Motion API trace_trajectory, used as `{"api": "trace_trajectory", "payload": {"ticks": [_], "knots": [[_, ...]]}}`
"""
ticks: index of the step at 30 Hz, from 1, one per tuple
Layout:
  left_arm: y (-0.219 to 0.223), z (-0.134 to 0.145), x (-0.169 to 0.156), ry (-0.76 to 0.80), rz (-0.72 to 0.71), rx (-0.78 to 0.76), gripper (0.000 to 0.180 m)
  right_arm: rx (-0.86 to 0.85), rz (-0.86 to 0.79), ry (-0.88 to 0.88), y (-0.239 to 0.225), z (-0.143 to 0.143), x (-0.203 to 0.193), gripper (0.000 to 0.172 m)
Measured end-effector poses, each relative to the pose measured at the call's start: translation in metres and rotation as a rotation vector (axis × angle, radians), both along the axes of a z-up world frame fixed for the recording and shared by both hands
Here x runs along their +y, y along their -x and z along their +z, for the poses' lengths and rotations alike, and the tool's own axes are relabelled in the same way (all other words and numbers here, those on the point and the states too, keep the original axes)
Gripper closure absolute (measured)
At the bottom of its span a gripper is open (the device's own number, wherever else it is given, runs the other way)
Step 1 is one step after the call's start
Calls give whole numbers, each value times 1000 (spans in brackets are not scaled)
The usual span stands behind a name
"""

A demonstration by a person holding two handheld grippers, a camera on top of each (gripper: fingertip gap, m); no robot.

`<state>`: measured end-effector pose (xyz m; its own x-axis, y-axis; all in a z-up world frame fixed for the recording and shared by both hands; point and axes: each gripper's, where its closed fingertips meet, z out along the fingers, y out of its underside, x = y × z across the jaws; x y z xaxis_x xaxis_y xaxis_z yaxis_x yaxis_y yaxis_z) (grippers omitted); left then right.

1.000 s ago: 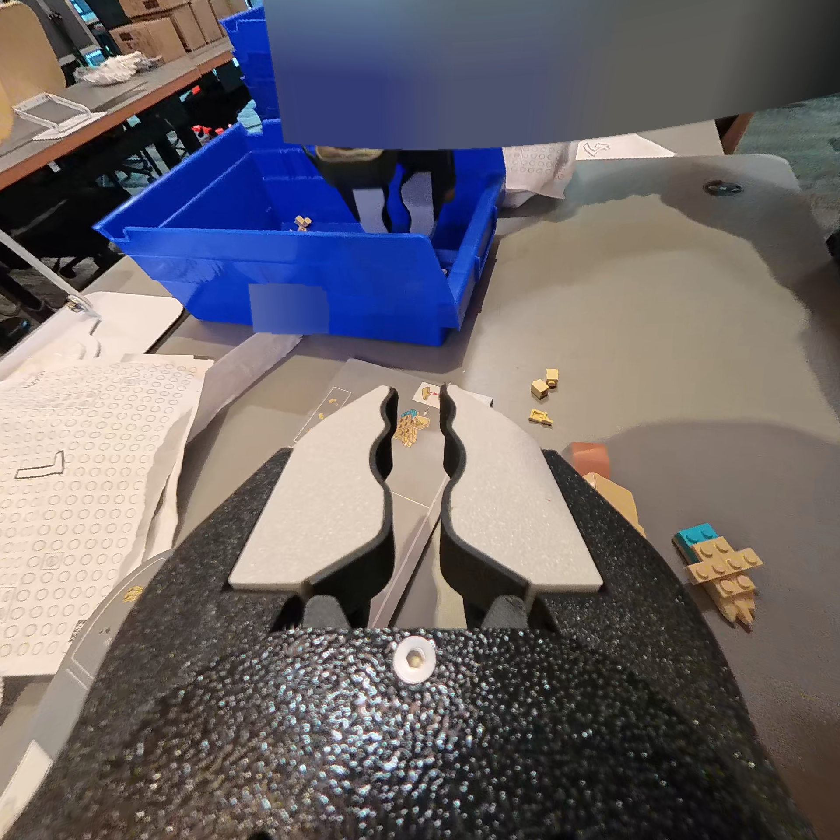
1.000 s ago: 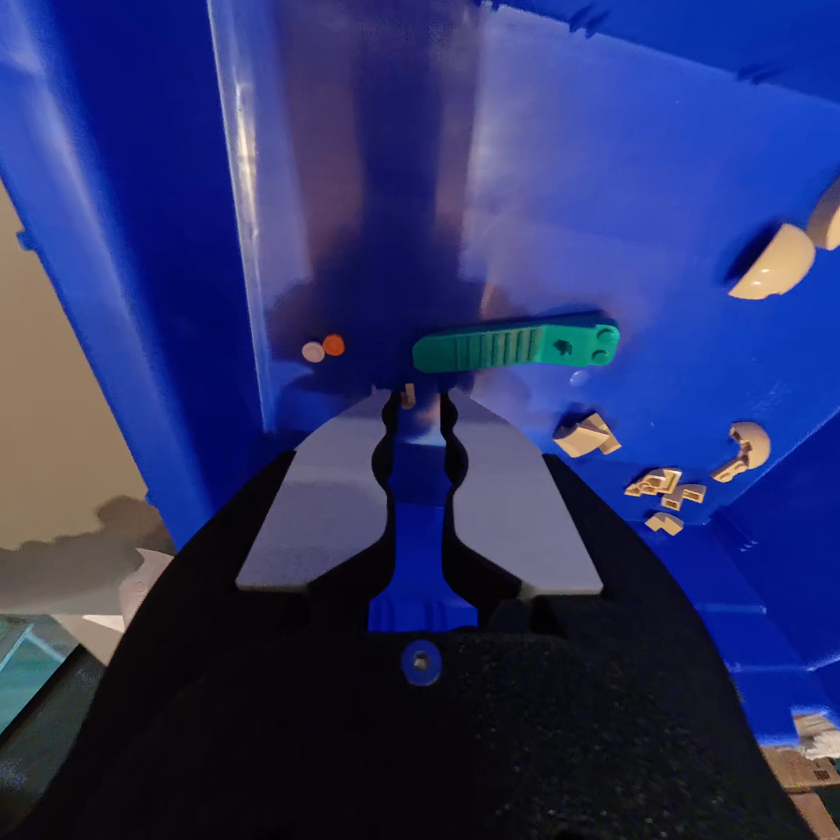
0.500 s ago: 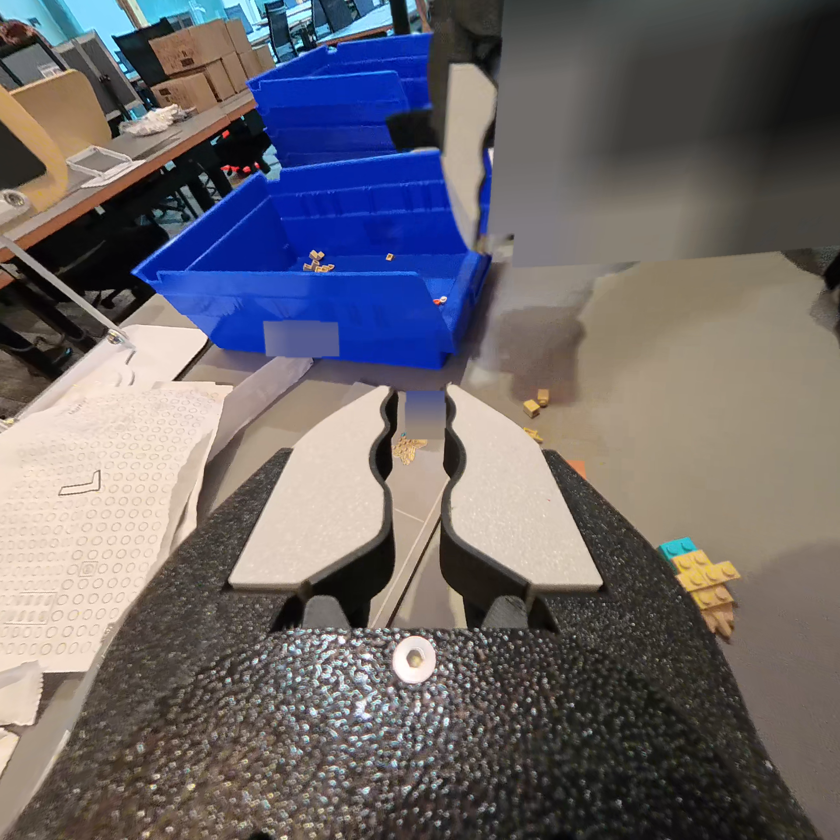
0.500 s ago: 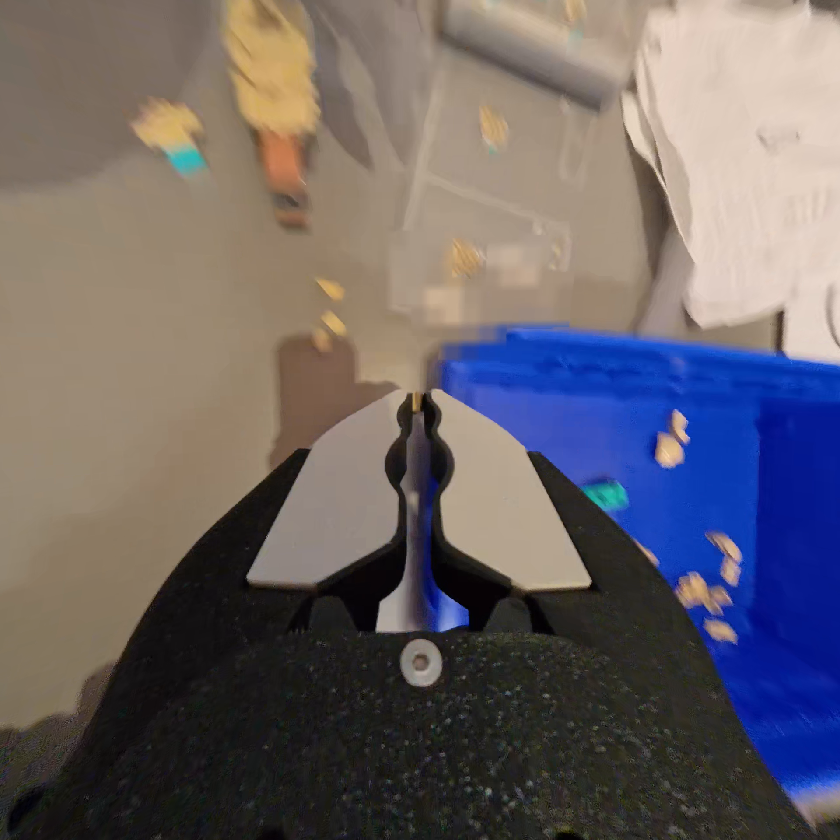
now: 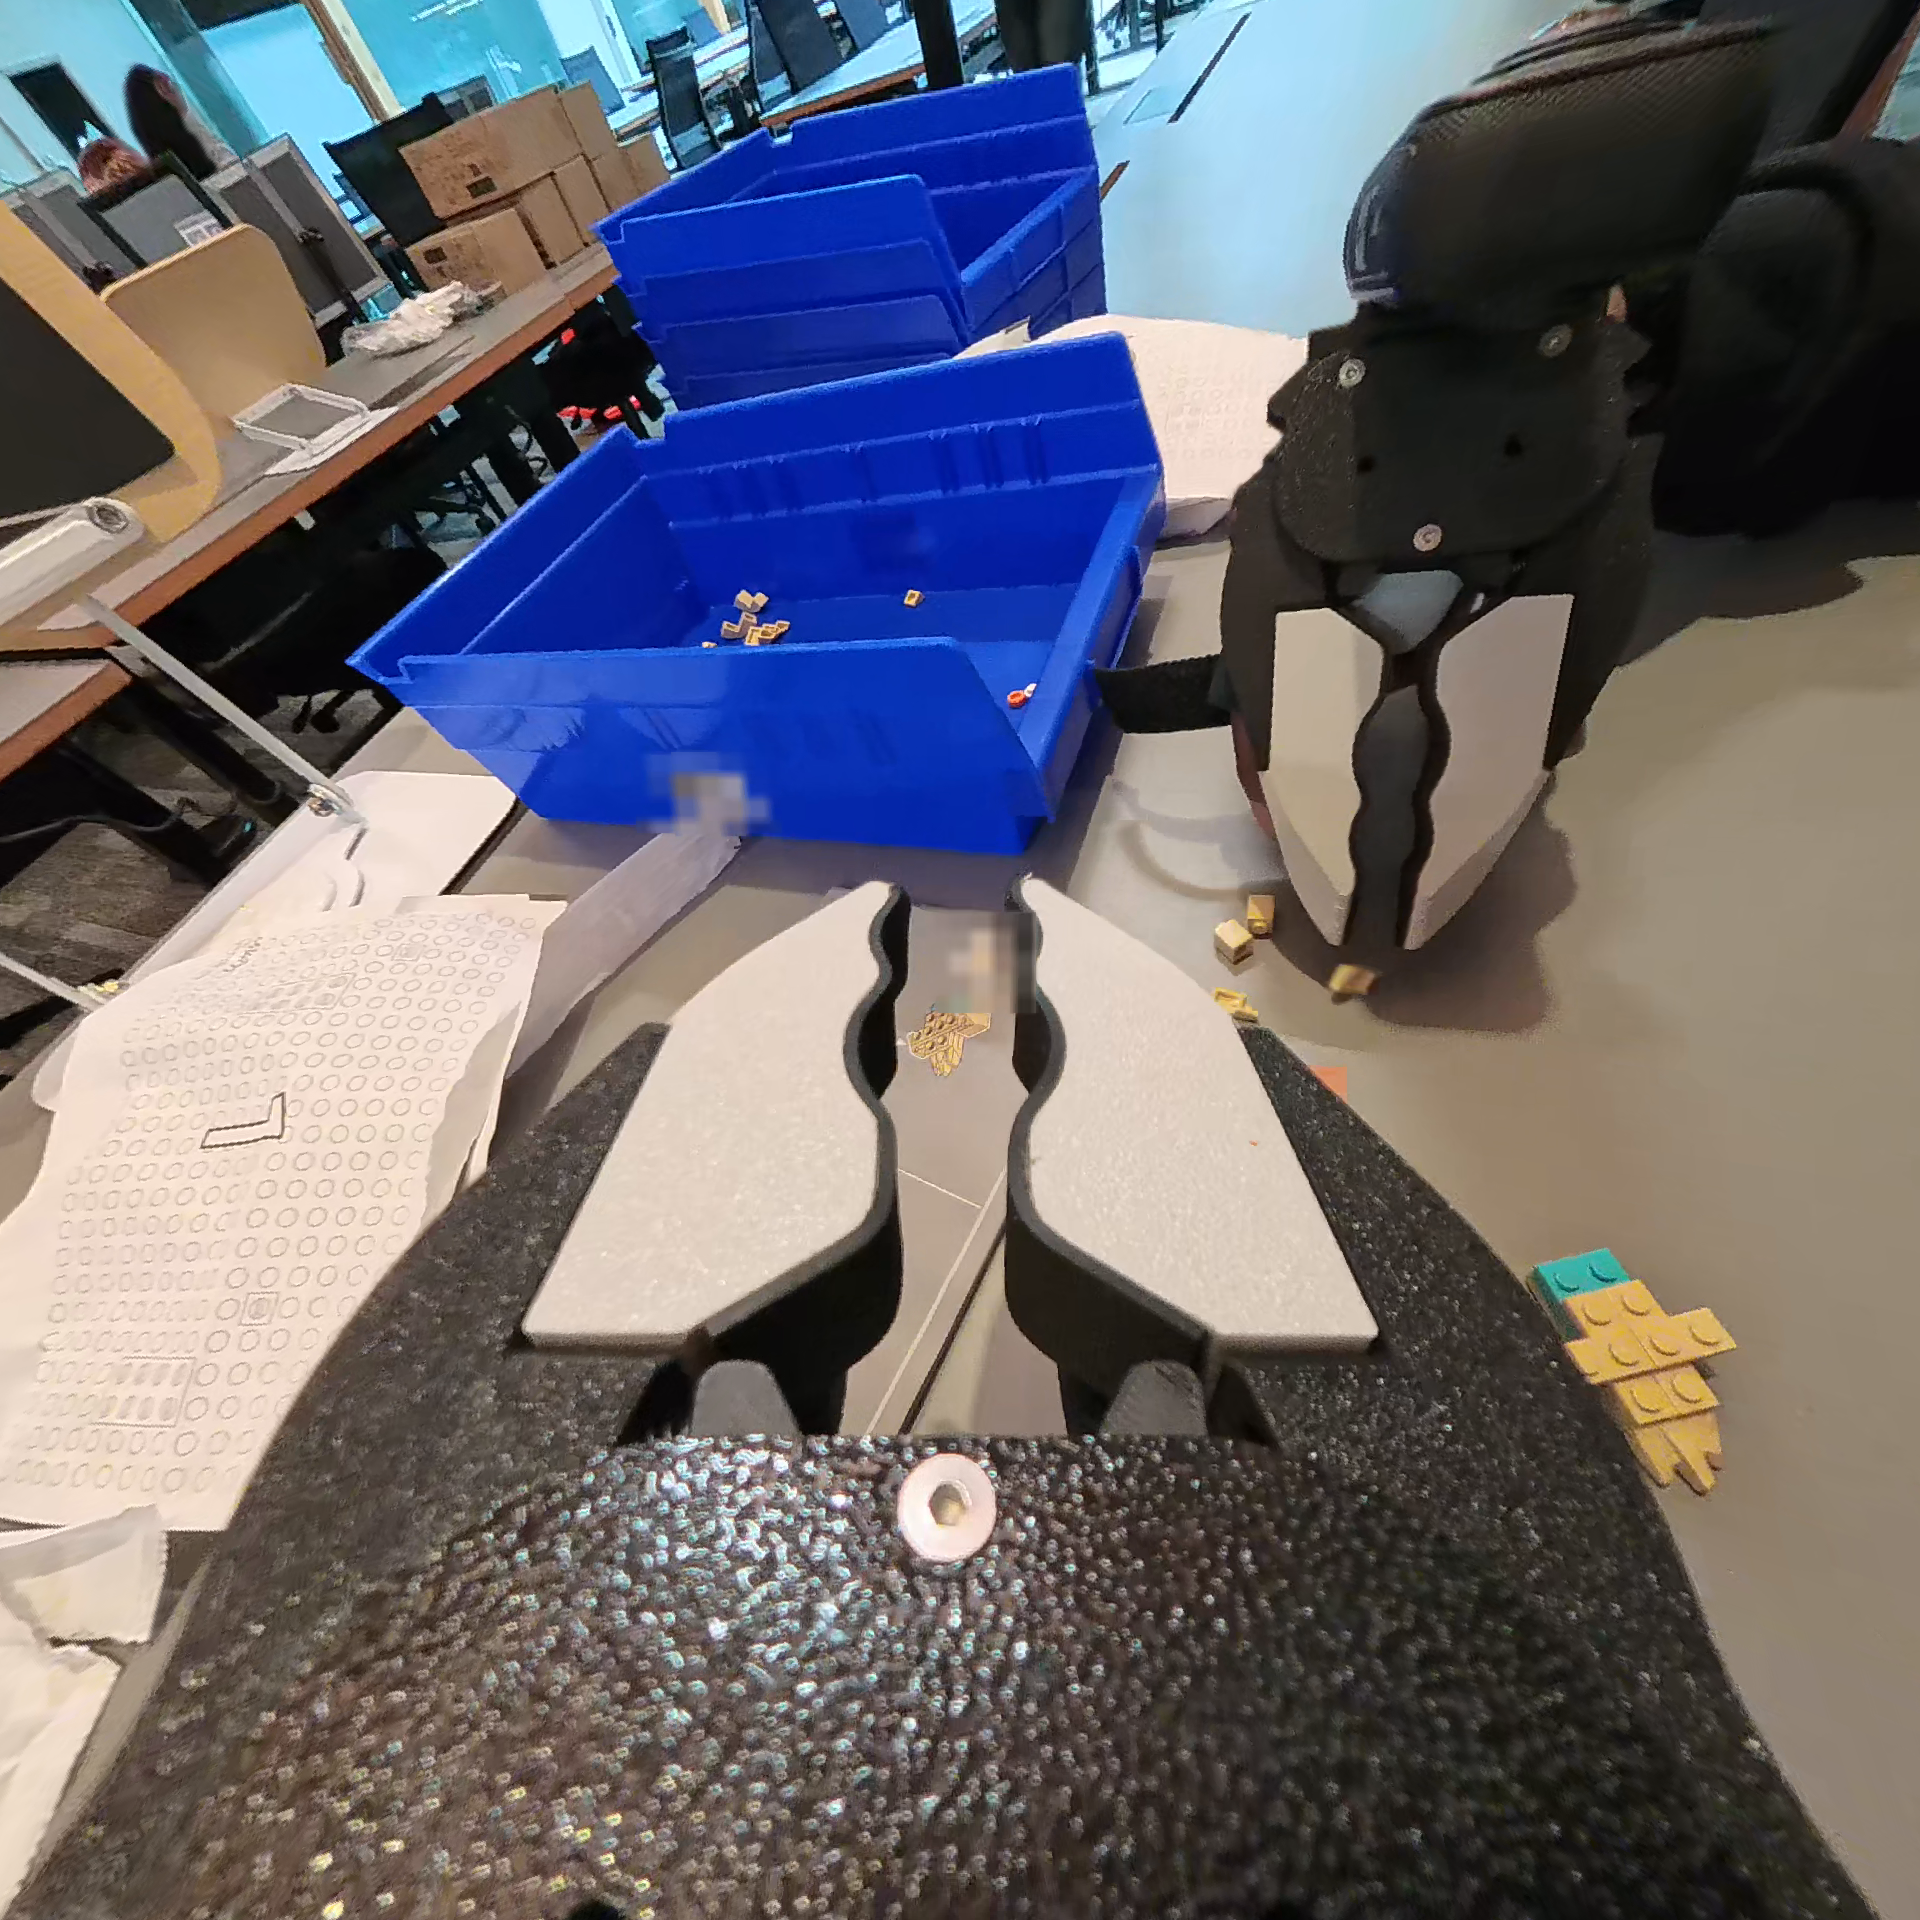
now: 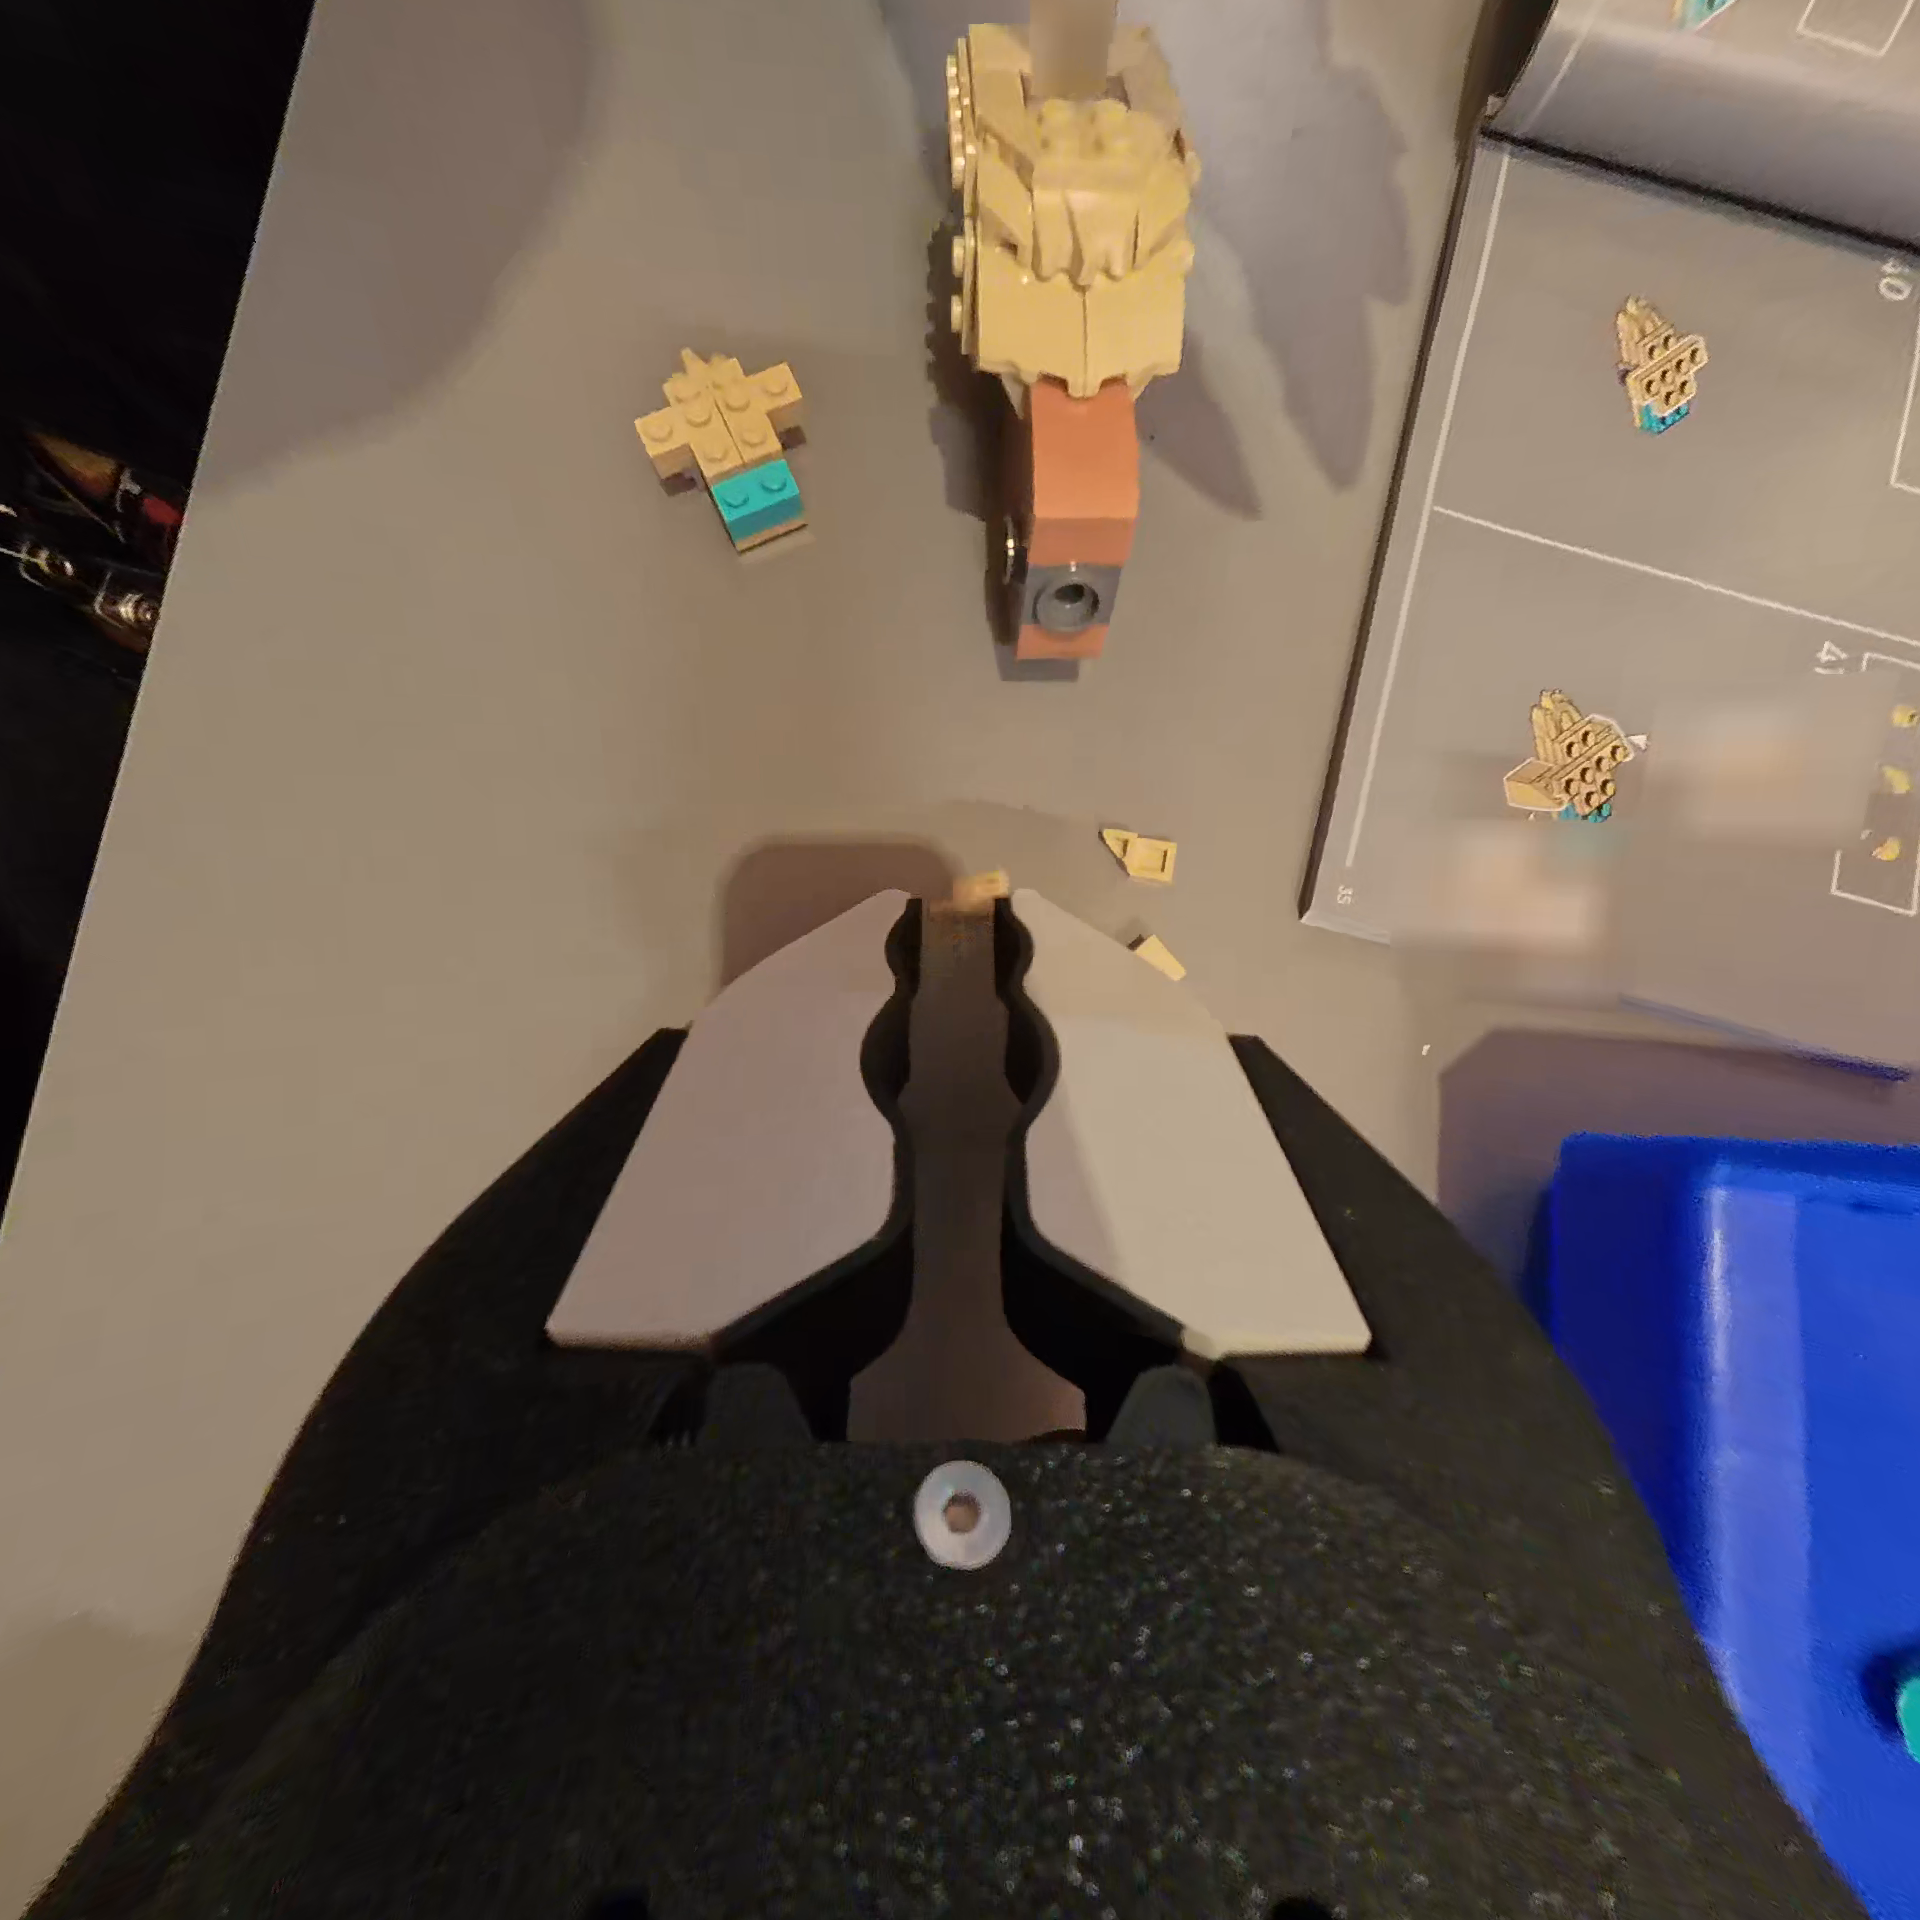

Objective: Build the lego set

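1. Left gripper hovers above the grey table with its jaws a little apart and nothing between them; through the gap shows a printed picture of a tan brick build on the grey instruction sheet lying below.
2. Right gripper points down at the table, jaws parted by a narrow gap. A small tan piece sits just at its fingertips, blurred; in the left wrist view that piece shows right below the tips, just above or on the table. Whether the pads press on it cannot be told.
3. Loose tan pieces lie close by the right gripper: two small bricks just to its side, and a flat tan piece just ahead of its right finger.
4. Farther ahead of the right gripper lies a larger tan build with a brown block, and beside that a small tan cross-shaped build with a teal brick, well apart from the fingertips.
5. Beyond the left gripper stands a blue bin holding a few tan bits; its corner lies just to the right of the right gripper.
6. White sheets printed with circles lie to the left of the left gripper.
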<state>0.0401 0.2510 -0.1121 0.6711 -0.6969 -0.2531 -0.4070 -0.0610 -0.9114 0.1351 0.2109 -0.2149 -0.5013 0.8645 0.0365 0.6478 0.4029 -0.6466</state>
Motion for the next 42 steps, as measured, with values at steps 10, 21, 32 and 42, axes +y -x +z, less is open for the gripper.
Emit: {"api": "trace_trajectory", "payload": {"ticks": [10, 21, 32, 42], "knots": [[12, -2, 7, -6, 47, -18, 163, 86, -120, -19, -1, 9, 27, 155], [31, -3, 22, -20, 141, -106, 163, 67, -213, -19, -6, -1, 44, 152], [35, 0, 23, -24, 155, -144, 163, 32, -217, 5, -6, -14, 41, 152], [34, 3, 22, -36, 158, -155, 163, 42, -218, 1, -4, -14, 40, 164]]}}
